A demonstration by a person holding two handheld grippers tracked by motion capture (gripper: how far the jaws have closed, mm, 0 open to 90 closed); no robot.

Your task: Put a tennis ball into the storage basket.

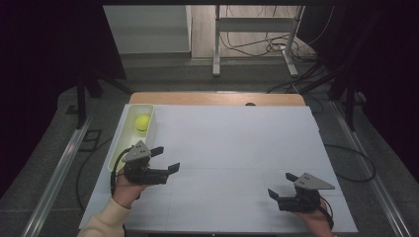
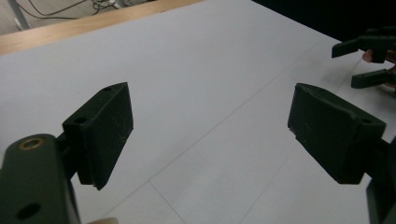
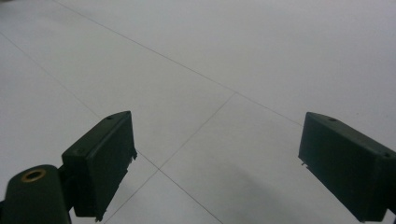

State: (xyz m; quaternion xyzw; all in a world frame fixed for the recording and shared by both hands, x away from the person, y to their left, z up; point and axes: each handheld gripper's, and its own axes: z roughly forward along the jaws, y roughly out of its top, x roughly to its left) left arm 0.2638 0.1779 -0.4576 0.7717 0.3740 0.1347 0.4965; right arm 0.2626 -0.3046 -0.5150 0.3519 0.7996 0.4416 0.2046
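Both claws spread, empty. My left gripper (image 1: 166,159) near tray (image 1: 124,143), yellow ball (image 1: 142,122) inside. Risk: jaw clips tray wall, tipping it. Right gripper (image 1: 281,184) idle.

i see my left gripper (image 1: 166,159) over the white table (image 1: 237,148), just beside the near end of the pale tray (image 1: 149,129) at the table's left edge. its jaws stand apart with nothing between them, pointing right. a yellow-green ball (image 1: 143,122) lies in the far end of the tray. my right gripper (image 1: 281,185) sits near the table's front right, jaws spread and empty, pointing left, well apart from the left one.
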